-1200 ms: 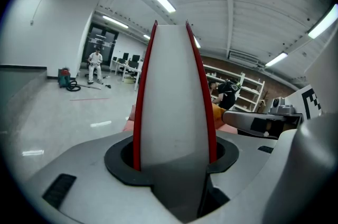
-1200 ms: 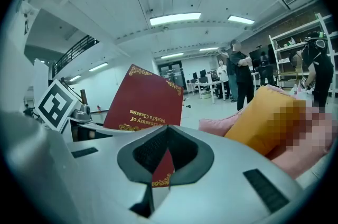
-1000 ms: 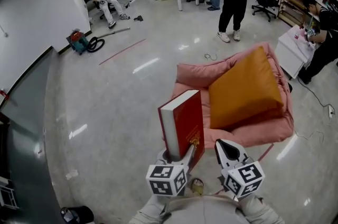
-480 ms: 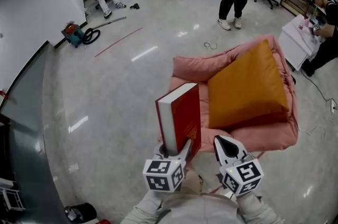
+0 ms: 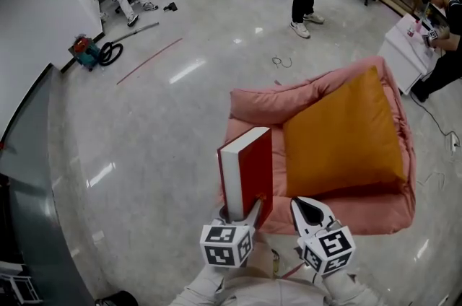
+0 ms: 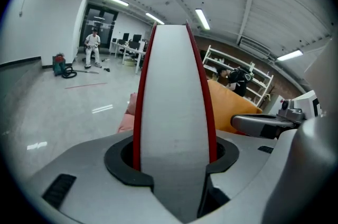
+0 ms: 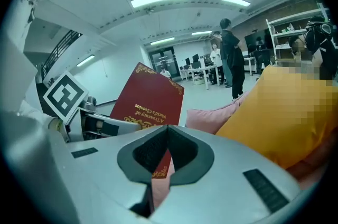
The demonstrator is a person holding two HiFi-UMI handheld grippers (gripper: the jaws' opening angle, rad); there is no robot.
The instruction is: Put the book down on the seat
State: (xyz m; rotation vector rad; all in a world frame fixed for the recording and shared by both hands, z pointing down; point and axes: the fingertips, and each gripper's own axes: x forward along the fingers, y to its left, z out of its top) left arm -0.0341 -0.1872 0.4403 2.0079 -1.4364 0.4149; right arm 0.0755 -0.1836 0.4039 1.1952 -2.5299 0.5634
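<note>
Book (image 5: 253,167): red hardcover, pinched upright by left hand-held gripper (image 5: 242,211).
Cover: "A Treasury of World's Classics".
Right hand-held gripper (image 5: 303,206): pressed together.

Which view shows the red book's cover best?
The right gripper view: the red book turns its cover toward it, title showing. The head view sees it slantwise; the left gripper view, only its page edge.

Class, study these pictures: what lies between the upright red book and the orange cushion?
Only a narrow strip of the pink seat shows between the red book and the orange cushion, with no other object there. The head view shows this.
</note>
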